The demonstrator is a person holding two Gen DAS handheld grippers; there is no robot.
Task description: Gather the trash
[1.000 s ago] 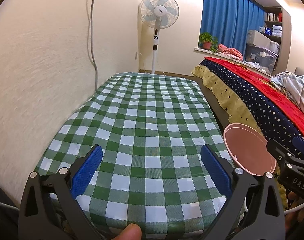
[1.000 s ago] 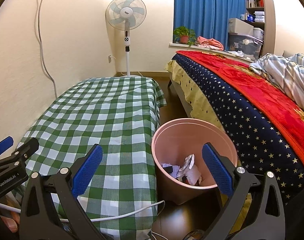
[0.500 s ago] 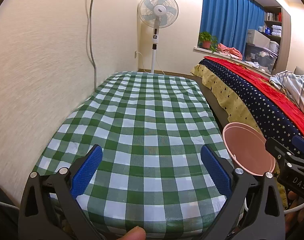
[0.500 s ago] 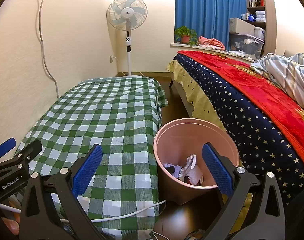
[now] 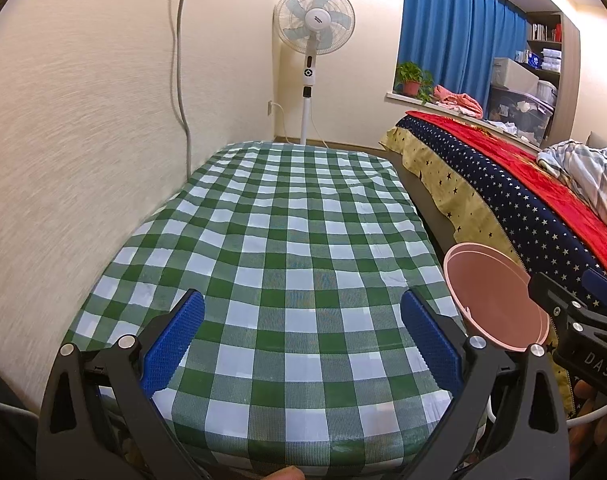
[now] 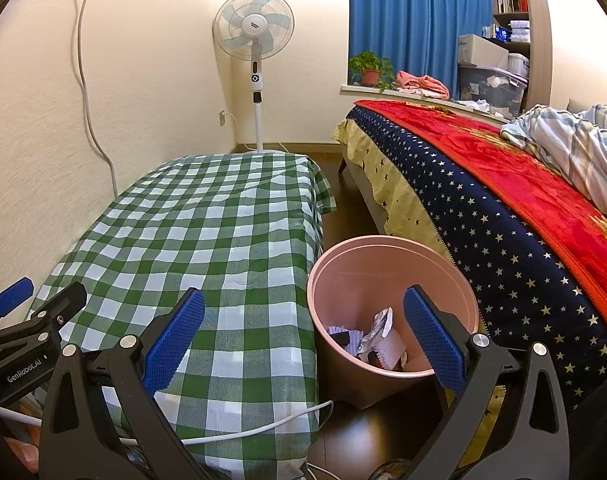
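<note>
Over the checked table, both tools stay spread, empty — pulled back slightly from the pink bin.

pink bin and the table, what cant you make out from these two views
- Pink bin: the left wrist view shows only its rim and inner wall; the right hand-held gripper finger covers some of the crumpled trash.
- Checked table: cloth hides everything underneath; the near edge sits behind the left hand-held gripper.
- Shelf items: too small.

— what's at the far wall?
— a white standing pedestal fan, blue curtains to its right.
— and nearer?
— a green-and-white checked cloth-covered table; right of it, a red, star-patterned navy blanket.
</note>
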